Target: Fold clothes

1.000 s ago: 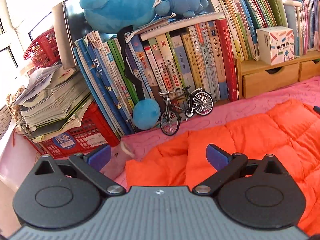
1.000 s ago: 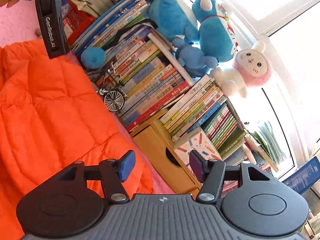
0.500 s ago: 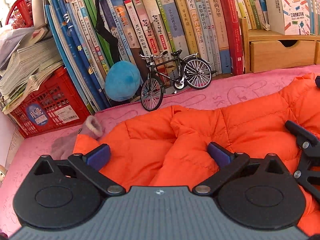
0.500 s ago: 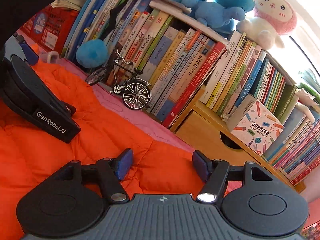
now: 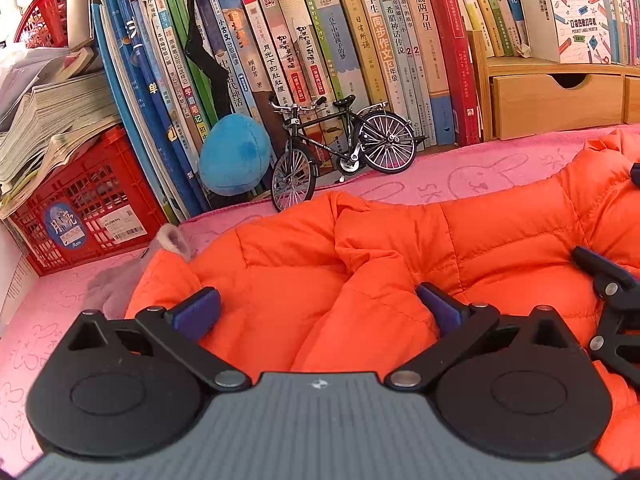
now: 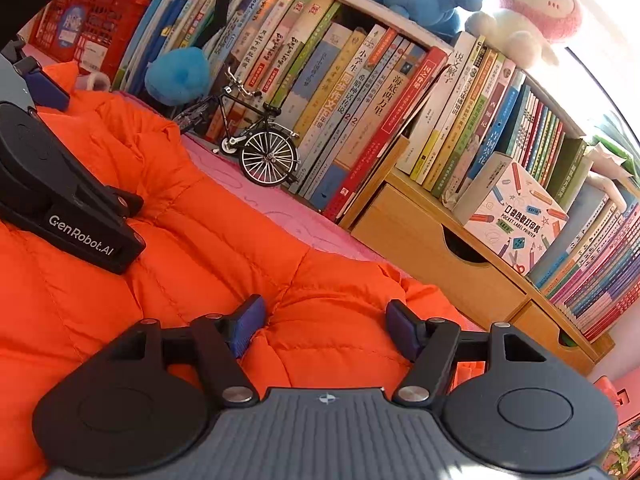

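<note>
An orange quilted down jacket (image 5: pixel 400 256) lies on a pink cloth (image 5: pixel 460 172); it also shows in the right wrist view (image 6: pixel 224 248). My left gripper (image 5: pixel 316 308) is open, low over a bulging fold of the jacket, with nothing between its blue pads (image 5: pixel 198 310). My right gripper (image 6: pixel 326 326) is open just over the jacket's far edge. The left gripper's black body (image 6: pixel 52 196) shows at the left of the right wrist view. The right gripper's linkage (image 5: pixel 612 296) shows at the right edge of the left wrist view.
A row of books (image 5: pixel 320 60) stands behind the cloth. A model bicycle (image 5: pixel 344 152) and a blue plush ball (image 5: pixel 234 156) stand before the books. A red crate (image 5: pixel 84 208) with stacked papers is at left. Wooden drawers (image 6: pixel 436 256) and a white box (image 6: pixel 512 220) are at right. A grey cloth (image 5: pixel 116 284) lies beside the jacket.
Both grippers have come down and closer to the jacket, and both stay open. The right gripper has tilted down from the shelf toward the jacket's edge.
</note>
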`<state>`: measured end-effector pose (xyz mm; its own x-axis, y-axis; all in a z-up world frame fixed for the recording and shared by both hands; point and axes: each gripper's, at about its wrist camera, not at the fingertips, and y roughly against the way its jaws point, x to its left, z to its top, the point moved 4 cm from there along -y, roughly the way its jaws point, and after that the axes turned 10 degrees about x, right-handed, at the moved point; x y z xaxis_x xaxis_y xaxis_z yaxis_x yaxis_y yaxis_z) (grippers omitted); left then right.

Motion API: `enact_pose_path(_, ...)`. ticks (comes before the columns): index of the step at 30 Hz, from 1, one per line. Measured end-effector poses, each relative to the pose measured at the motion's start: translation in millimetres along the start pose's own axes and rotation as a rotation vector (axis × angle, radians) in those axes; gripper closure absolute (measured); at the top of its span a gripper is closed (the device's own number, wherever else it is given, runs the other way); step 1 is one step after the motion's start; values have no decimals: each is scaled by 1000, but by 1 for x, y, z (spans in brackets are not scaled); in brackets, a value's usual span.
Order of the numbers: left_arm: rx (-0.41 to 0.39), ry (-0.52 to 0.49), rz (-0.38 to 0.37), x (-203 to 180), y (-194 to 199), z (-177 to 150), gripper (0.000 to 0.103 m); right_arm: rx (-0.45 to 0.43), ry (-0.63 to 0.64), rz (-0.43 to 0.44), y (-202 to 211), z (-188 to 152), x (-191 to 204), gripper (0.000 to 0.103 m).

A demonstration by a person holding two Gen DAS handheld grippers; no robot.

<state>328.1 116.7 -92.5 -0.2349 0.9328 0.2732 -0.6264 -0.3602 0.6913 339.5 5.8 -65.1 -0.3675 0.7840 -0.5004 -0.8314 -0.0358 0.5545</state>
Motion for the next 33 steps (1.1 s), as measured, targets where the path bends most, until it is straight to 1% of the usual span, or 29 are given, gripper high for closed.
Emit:
enact_pose_path(4,-9,11,-8,1,-1,-1,0,-6,-6,-1,-1,-2,1,36)
enact_pose_path(11,0,22,-24,1,-5,-1,0,-9,4,-5,-4,0,2,36)
enact_pose_path(13,7,9,-25,1,-4,0,0,-13,10,-15,-3,1,2,33)
enact_pose_path(14,0,-21,-24,3,1,3,0,-15,18,-25,-2,2,2,32)
enact_pose_path(16,-14,-81,-21,6,12,8,0,-21,70,-81,3,7,4,20)
enact_pose_path(18,-28,-141,-19,10,22,14,0,-74,154,-91,17,12,3,15)
enact_pose_path(19,-39,-173,-18,12,28,16,0,-100,196,-97,24,14,3,14)
enact_pose_path(20,-69,-212,-24,13,37,16,0,-130,238,-99,31,16,4,14)
enact_pose_path(23,-122,-326,-48,11,55,8,0,-243,367,-61,55,9,7,11)
enact_pose_path(24,-134,-362,-53,8,59,4,0,-257,391,-51,59,5,8,11)
enact_pose_path(26,-145,-432,-36,0,60,-8,0,-269,435,-36,65,0,12,10)
enact_pose_path(28,-146,-491,9,-10,55,-19,0,-246,454,-38,63,-8,16,10)
enact_pose_path(30,-157,-512,38,-18,48,-29,0,-209,458,-56,58,-19,22,10)
enact_pose_path(31,-161,-519,52,-21,45,-33,0,-205,457,-69,56,-23,24,10)
enact_pose_path(33,-155,-503,64,-24,41,-37,0,-197,457,-96,53,-32,27,11)
